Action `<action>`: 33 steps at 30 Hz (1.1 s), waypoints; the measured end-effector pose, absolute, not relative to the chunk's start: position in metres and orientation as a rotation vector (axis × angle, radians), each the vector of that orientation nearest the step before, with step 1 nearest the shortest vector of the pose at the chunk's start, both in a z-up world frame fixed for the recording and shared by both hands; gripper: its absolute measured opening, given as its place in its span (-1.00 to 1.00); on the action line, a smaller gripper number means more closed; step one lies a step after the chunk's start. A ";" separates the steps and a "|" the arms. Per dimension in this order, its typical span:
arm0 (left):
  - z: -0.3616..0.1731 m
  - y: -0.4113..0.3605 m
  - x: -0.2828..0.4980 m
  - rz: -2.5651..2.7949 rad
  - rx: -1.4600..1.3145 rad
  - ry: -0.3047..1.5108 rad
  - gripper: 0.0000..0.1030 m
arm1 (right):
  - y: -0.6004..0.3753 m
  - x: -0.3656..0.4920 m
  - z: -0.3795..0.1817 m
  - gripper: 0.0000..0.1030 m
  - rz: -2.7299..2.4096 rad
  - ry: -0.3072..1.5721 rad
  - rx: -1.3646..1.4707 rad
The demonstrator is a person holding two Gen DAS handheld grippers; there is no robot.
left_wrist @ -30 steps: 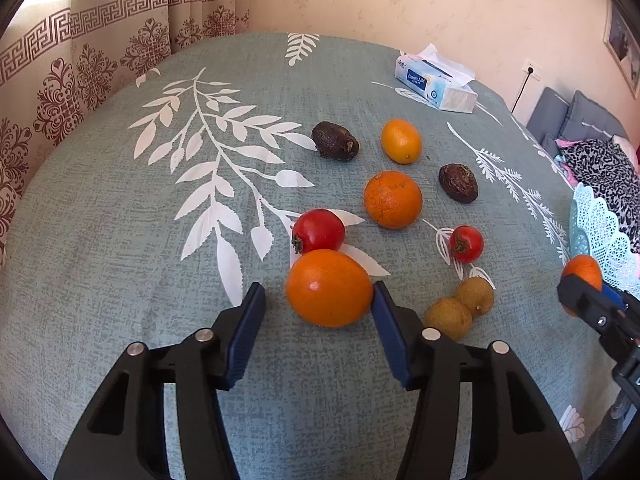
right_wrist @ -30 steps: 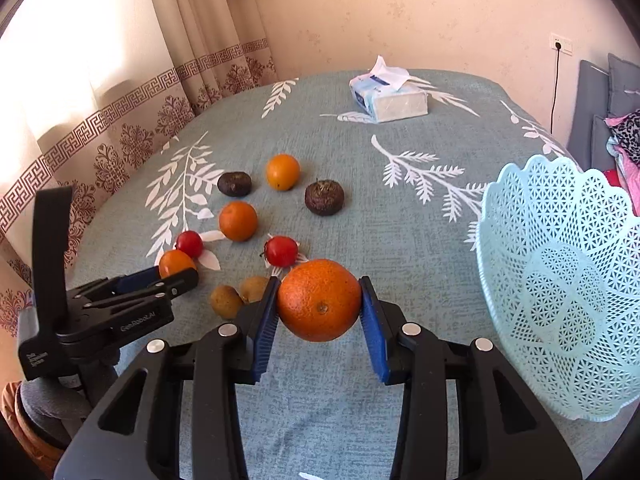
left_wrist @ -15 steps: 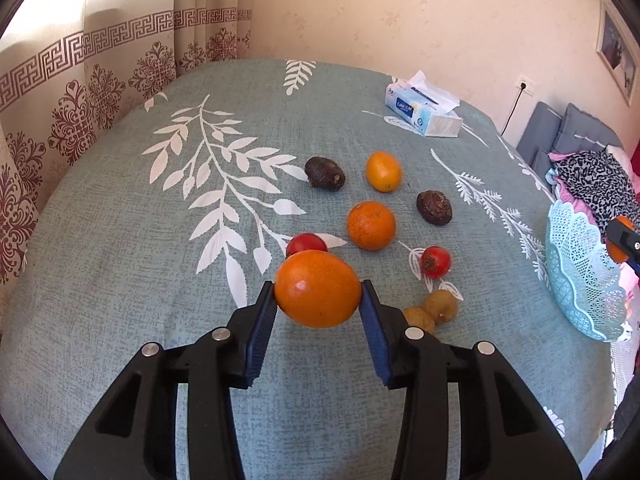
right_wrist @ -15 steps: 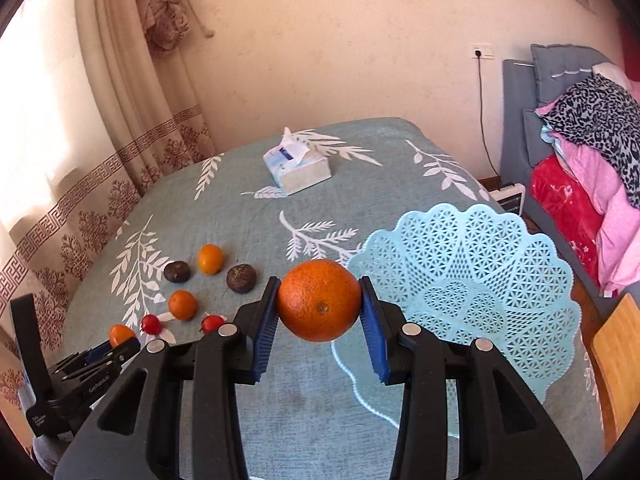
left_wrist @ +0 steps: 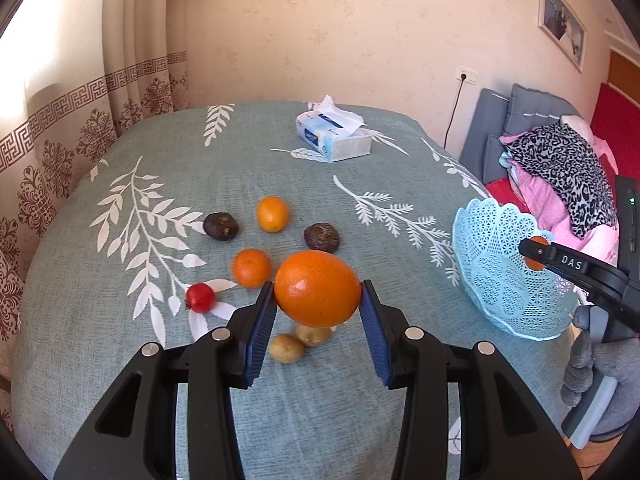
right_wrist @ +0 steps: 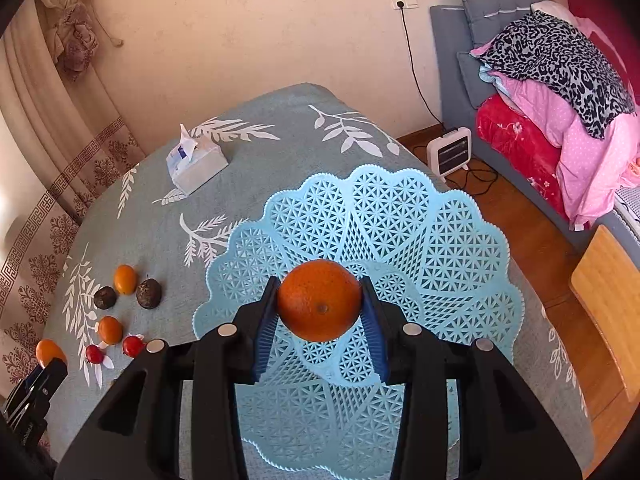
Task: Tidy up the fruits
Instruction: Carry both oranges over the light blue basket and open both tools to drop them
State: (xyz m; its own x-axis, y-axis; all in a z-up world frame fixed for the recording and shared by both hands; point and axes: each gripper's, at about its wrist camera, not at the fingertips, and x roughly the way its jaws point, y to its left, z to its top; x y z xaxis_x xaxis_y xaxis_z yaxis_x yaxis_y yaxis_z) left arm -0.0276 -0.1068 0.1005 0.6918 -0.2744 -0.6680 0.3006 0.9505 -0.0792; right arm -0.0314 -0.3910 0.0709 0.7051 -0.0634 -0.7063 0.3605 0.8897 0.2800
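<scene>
Table (left_wrist: 100,340), teal leaf-print cloth. Basket (right_wrist: 460,240), pale blue lattice, sits near the table's right edge, nothing seen inside.

R gripper (right_wrist: 320,314): fingers closed onto orange (right_wrist: 319,300), held in air directly above the basket's middle.

L gripper (left_wrist: 318,308): fingers closed onto 2nd orange (left_wrist: 317,288), held in air above the fruit group, well apart from the basket.

Tissue box (left_wrist: 332,138) at far side of table.

Loose fruit on cloth, left of the basket: 2 small oranges (left_wrist: 251,268), 2 dark fruits (left_wrist: 321,237), 2 brown fruits (left_wrist: 286,348) touching each other, 2 tomatoes (right_wrist: 133,346) (1 hidden in L view).
</scene>
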 end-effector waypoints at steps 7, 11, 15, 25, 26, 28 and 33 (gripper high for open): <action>0.107 -0.157 -0.030 -0.425 0.075 0.754 -0.17 | -0.411 -0.049 0.092 0.03 -0.256 0.676 0.483; 0.106 -0.185 -0.026 -0.483 0.087 0.774 -0.17 | -0.415 -0.064 0.113 0.03 -0.263 0.600 0.493; 0.100 -0.212 -0.023 -0.538 0.100 0.810 -0.17 | -0.418 -0.078 0.130 0.14 -0.273 0.533 0.493; 0.083 -0.267 -0.027 -0.654 0.165 0.847 -0.16 | -0.417 -0.090 0.145 0.21 -0.280 0.479 0.485; 0.083 -0.269 -0.027 -0.657 0.163 0.850 -0.08 | -0.417 -0.090 0.145 0.22 -0.282 0.476 0.485; 0.086 -0.267 -0.028 -0.649 0.151 0.821 0.39 | -0.417 -0.092 0.146 0.23 -0.284 0.466 0.486; 0.100 -0.252 -0.030 -0.612 0.146 0.699 0.67 | -0.413 -0.102 0.155 0.39 -0.297 0.402 0.475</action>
